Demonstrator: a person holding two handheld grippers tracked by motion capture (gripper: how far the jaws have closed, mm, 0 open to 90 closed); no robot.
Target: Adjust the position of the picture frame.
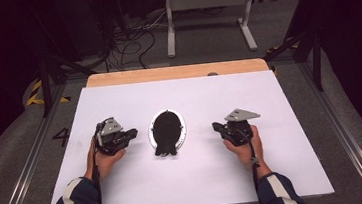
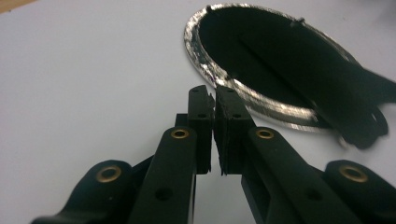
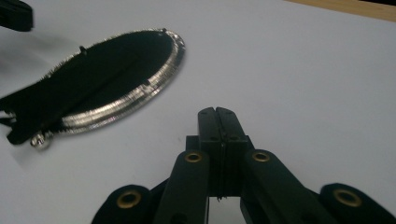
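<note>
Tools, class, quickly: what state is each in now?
Left tool: closed, holding nothing.
Right tool: closed, holding nothing.

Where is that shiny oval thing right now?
In the high view, the oval silver-rimmed black object lies mid-table on the white sheet, between the left tongs and right tongs.

An oval object with a shiny silver rim and a black face (image 1: 167, 129) lies flat on the white surface (image 1: 201, 175), near its centre. Its long axis runs from 12 to 6 o'clock in the high view. A black tab or strap sticks out at the 6 o'clock end. From the gripper views the rim looks ridged and glittery, and a faint crease runs along the black face.
</note>
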